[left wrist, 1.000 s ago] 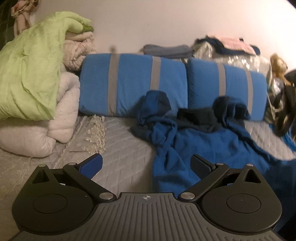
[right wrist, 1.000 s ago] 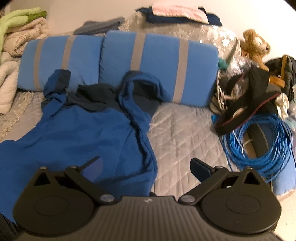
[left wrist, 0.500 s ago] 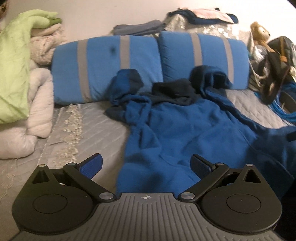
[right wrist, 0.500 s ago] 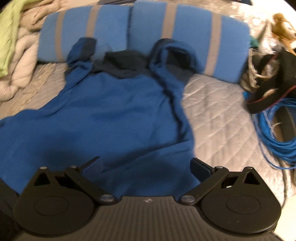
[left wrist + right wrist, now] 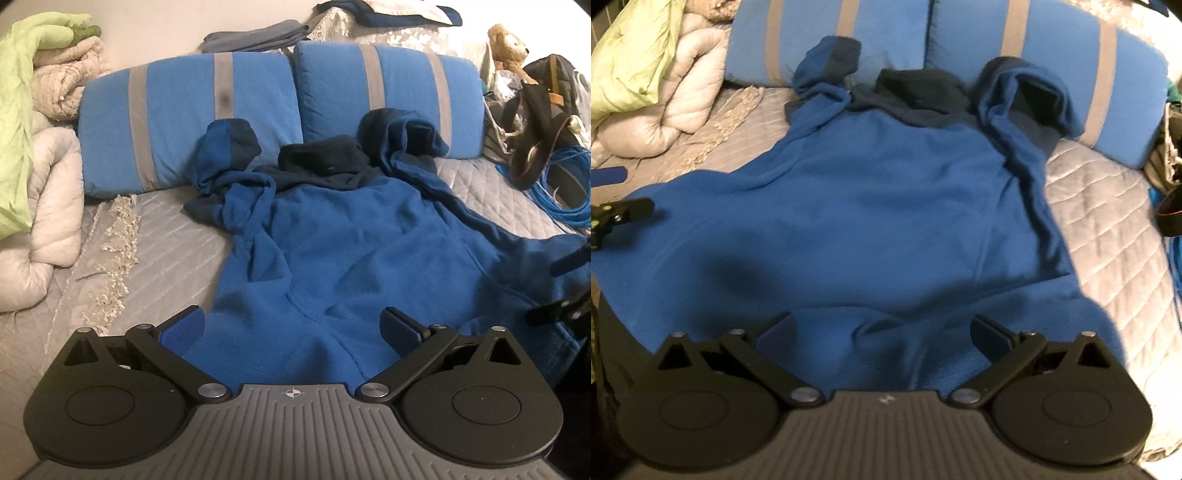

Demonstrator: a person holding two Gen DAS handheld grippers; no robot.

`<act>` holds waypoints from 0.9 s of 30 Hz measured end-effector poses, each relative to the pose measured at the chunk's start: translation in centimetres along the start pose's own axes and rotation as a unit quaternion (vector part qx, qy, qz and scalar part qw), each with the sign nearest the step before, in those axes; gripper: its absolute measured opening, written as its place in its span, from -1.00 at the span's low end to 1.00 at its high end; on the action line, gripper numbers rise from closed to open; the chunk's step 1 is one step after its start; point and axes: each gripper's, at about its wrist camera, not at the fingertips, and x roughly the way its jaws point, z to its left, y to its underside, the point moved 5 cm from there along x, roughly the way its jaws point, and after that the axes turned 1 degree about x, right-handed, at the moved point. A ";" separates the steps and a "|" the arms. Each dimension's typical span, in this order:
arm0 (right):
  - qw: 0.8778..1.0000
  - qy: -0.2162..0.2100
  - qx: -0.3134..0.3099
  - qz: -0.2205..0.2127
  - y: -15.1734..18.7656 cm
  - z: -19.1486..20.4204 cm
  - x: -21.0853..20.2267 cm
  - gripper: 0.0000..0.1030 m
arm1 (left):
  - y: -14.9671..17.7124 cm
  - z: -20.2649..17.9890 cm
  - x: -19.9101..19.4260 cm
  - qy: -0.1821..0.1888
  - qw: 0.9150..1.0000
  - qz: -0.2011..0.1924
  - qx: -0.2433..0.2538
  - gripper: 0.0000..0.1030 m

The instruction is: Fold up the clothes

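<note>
Left wrist camera looked along the left gripper (image 5: 291,328), and its two blue-tipped fingers (image 5: 183,328) stood wide apart with nothing between them. They hung just over the bottom edge of a big blue hoodie (image 5: 354,251). The hoodie lay spread out flat on the grey quilted bed (image 5: 155,254), with its bottom edge near the grippers and its dark hood (image 5: 325,158) far away, up by the pillows. One sleeve (image 5: 225,155) was bunched up on the left and the other sleeve (image 5: 410,136) was bunched up on the right, both leaning on two blue pillows (image 5: 184,118) with grey stripes.

The right gripper (image 5: 882,330) was the same. Its fingers (image 5: 991,332) were spread wide and held nothing, and the blue cloth lay right under them. That picture was a bit blurry. Part of the other tool showed at the edge of each view, over the cloth.

Further out, a pile of white and green blankets (image 5: 33,155) sat at the left side of the bed. A strip of lacy fringe (image 5: 114,254) lay on the quilt beside the hoodie. At the right side was a coil of blue cable (image 5: 557,184), touching a dark bag (image 5: 543,122). A small teddy bear (image 5: 508,44) sat up behind the bag. Some folded clothes (image 5: 258,37) rested on top, behind the pillows.
</note>
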 end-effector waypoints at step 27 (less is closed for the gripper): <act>1.000 -0.013 0.007 -0.024 1.2 -2.3 -2.0 1.00 | 4.3 4.4 -3.0 0.021 1.000 -0.011 0.000 1.00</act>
